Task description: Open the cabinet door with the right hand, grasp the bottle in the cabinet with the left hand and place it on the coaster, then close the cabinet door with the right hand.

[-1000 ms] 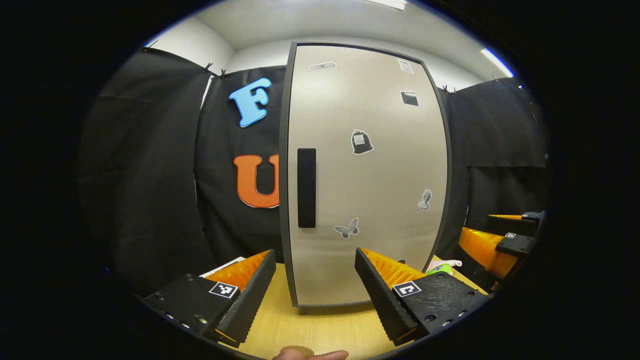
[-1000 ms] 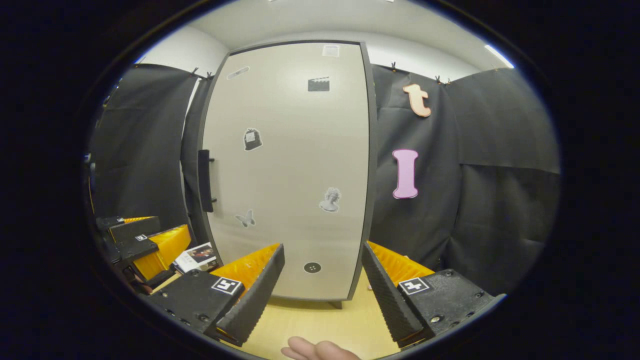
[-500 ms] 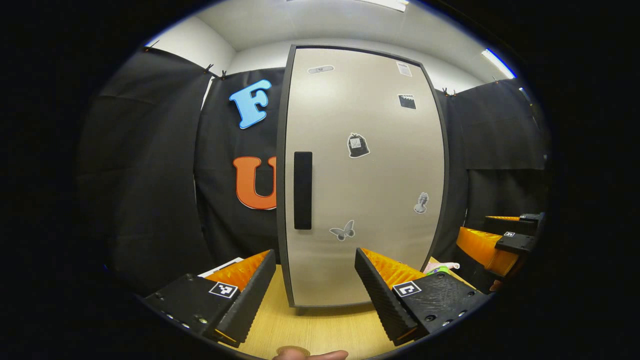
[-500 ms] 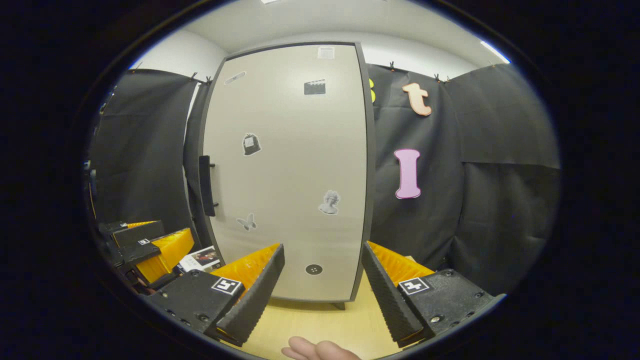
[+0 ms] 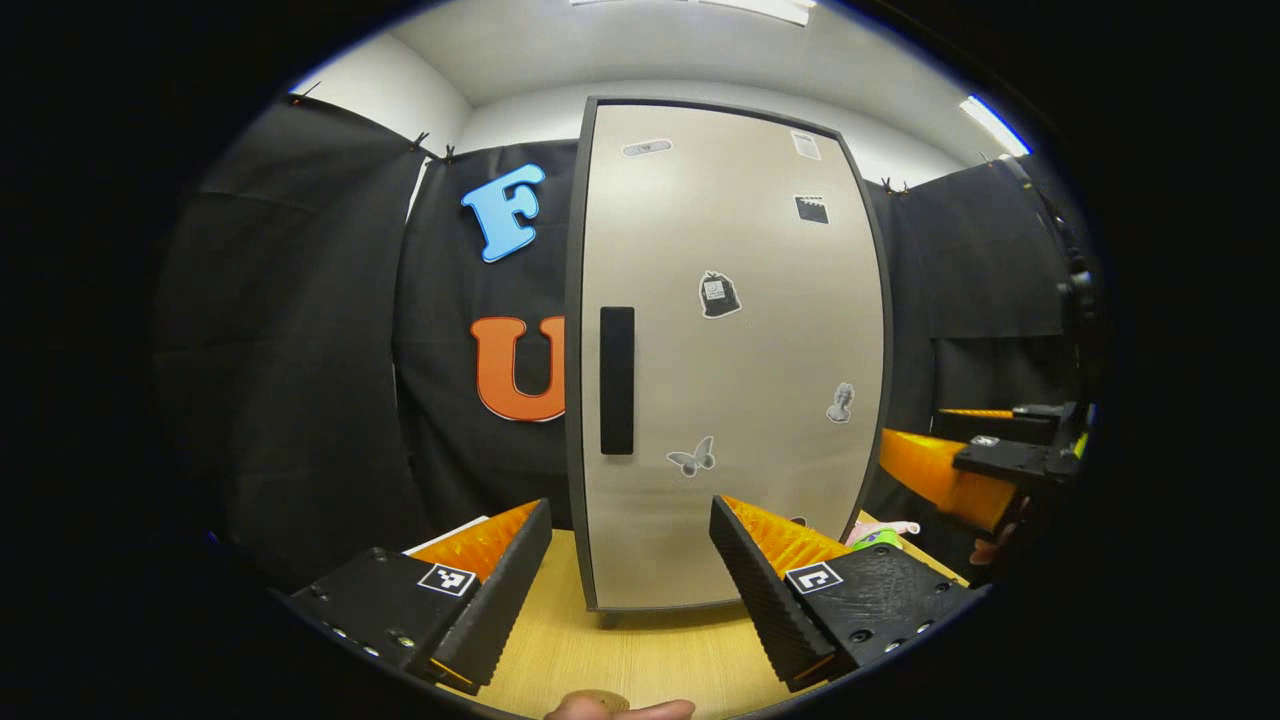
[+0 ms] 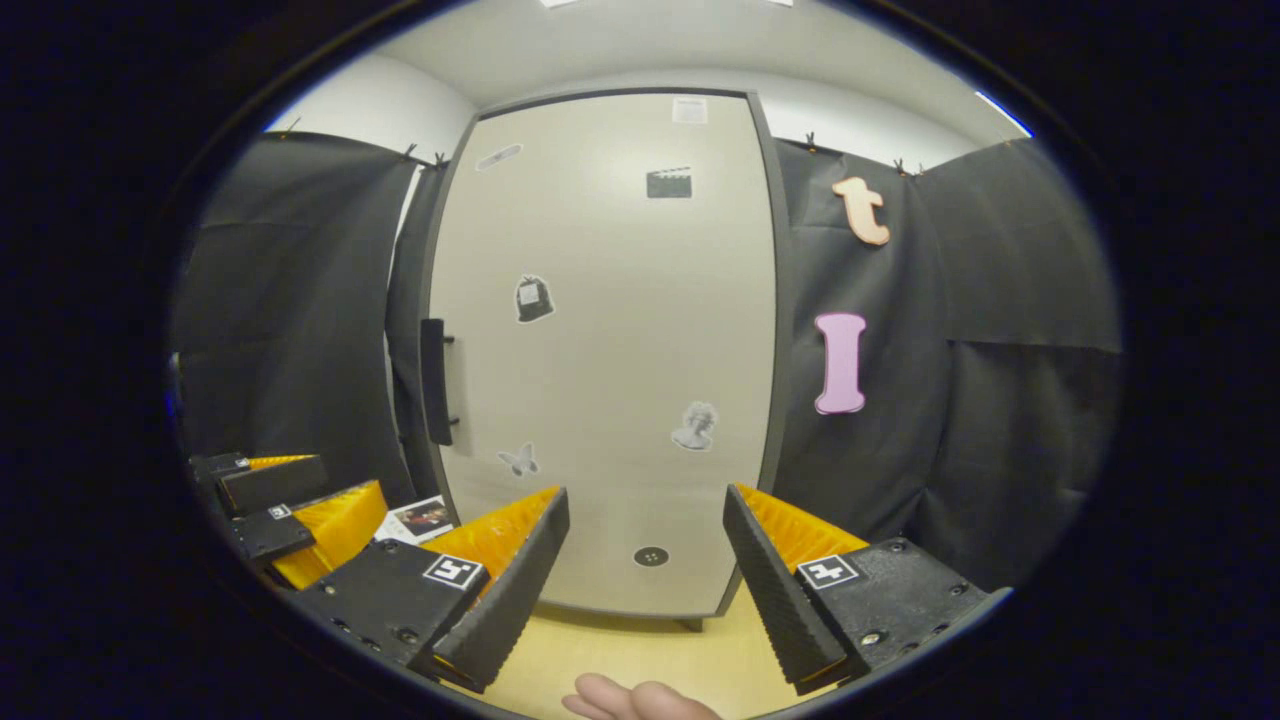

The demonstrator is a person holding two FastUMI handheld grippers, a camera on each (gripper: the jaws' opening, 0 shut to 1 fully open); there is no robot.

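The tall beige cabinet (image 5: 740,350) stands on the wooden table with its door closed; stickers dot the door. Its dark vertical handle (image 5: 616,380) sits at the door's left edge and appears side-on as the handle (image 6: 433,382) in the right gripper view. The bottle is hidden behind the closed door. My left gripper (image 5: 630,505) is open, a short way in front of the door's lower part. My right gripper (image 6: 645,495) is open too, facing the cabinet door (image 6: 610,350) near its lower middle. The right gripper (image 5: 975,468) also appears at the cabinet's right side.
The wooden table (image 5: 640,650) runs under the cabinet. A flat printed card (image 6: 420,518) lies left of the cabinet base, close to the left gripper (image 6: 290,500). A small green and pink thing (image 5: 880,535) lies right of the cabinet. Black cloth walls surround the booth.
The right gripper has risen and come closer to the cabinet's right side, and its view has swung slightly left. The left gripper has barely moved. The door stays closed.
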